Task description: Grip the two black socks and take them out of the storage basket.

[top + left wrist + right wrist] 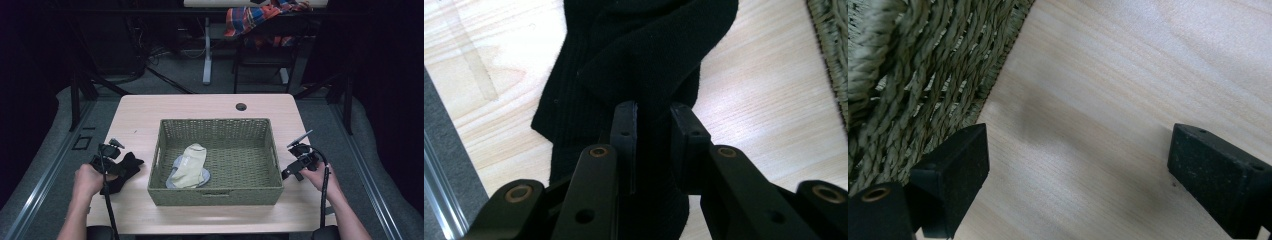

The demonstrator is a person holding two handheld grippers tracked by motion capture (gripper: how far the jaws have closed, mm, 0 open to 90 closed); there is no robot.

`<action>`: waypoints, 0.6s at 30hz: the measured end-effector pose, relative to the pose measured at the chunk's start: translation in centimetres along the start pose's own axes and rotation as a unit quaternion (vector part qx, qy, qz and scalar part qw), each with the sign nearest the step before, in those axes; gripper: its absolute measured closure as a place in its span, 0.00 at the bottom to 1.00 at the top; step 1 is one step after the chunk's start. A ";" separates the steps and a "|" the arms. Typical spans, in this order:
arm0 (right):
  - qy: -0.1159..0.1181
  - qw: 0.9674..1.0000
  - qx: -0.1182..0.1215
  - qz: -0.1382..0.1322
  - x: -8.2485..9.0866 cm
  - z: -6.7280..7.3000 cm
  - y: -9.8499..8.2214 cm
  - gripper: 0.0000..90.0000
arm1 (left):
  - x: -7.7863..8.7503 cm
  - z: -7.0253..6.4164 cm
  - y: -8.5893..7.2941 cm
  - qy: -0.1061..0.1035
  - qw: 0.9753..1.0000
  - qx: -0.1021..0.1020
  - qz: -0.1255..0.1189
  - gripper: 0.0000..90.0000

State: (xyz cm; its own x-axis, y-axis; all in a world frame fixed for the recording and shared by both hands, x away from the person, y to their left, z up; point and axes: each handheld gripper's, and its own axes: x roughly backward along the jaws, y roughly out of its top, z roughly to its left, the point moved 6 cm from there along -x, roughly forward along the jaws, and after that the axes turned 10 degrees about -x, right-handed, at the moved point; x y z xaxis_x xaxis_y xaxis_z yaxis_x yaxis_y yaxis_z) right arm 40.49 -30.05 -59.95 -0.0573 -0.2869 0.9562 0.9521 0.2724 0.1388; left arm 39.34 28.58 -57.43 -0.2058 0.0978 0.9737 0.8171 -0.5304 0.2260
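dim surrounds, soft overhead light

High overhead; 2 close jaw views

No readable text or labels

A green woven basket (216, 192) sits at the centre of a pale wooden table (200, 107), holding a cream sock (191, 161) laid over a grey one (176, 165). Far beyond the table, a plaid cloth (260, 16) drapes over a chair.
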 end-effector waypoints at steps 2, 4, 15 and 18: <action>0.002 1.000 -0.001 0.001 0.0 0.0 0.0 0.11 | -0.1 0.1 0.0 0.000 1.000 -0.002 0.001 0.84; 0.004 1.000 -0.002 -0.002 0.0 0.0 0.0 0.11 | -0.1 0.1 0.0 -0.004 1.000 0.002 -0.002 0.80; 0.000 1.000 -0.003 -0.001 0.1 -0.1 0.0 0.11 | 2.9 0.1 0.0 -0.003 0.999 0.025 -0.037 0.29; 0.002 1.000 -0.012 -0.014 0.0 0.0 0.0 0.11 | 4.5 -0.2 -0.4 0.019 0.998 0.034 -0.056 0.17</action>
State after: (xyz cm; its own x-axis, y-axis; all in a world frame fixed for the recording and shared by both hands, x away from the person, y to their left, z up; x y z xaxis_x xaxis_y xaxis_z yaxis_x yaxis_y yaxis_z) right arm 40.48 -30.05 -59.98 -0.0834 -0.2970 0.9512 0.9572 0.2417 0.1594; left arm 38.00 29.01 -53.17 -0.3168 0.1200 0.9409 0.8227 -0.4589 0.3355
